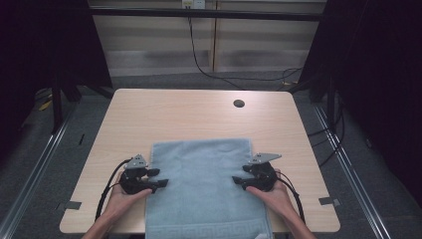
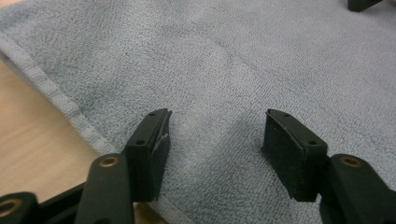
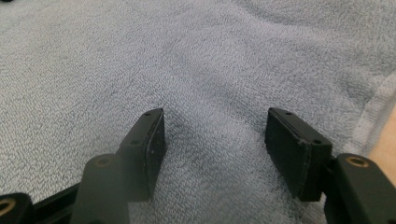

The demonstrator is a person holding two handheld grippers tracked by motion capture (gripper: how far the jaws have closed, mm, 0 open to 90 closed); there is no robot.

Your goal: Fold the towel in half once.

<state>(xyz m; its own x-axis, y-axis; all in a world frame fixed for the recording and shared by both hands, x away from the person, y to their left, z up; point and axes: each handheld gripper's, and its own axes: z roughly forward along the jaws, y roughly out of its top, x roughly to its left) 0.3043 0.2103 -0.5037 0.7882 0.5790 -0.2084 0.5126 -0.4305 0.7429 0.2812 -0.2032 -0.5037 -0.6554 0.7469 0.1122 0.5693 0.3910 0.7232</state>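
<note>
A light wooden table point(image 1: 149, 114) carries a pale blue terry towel point(image 1: 204, 189), spread flat on its near half with the bottom hem hanging over the near edge. The left gripper point(image 1: 160, 178) sits over the towel's left edge and the right gripper point(image 1: 239, 180) over its right edge, pointing inward toward each other. Both have their jaws spread wide with only flat towel between them, nothing clamped.

A lab-style recording booth: a pale wooden worktop point(image 1: 199, 114) with a cable hole point(image 1: 239, 103) stands on grey carpet point(image 1: 50, 164), flanked by black curtains point(image 1: 378, 74) and metal floor rails point(image 1: 348, 169), with cables point(image 1: 219, 74) trailing from a wall socket point(image 1: 193, 4).
</note>
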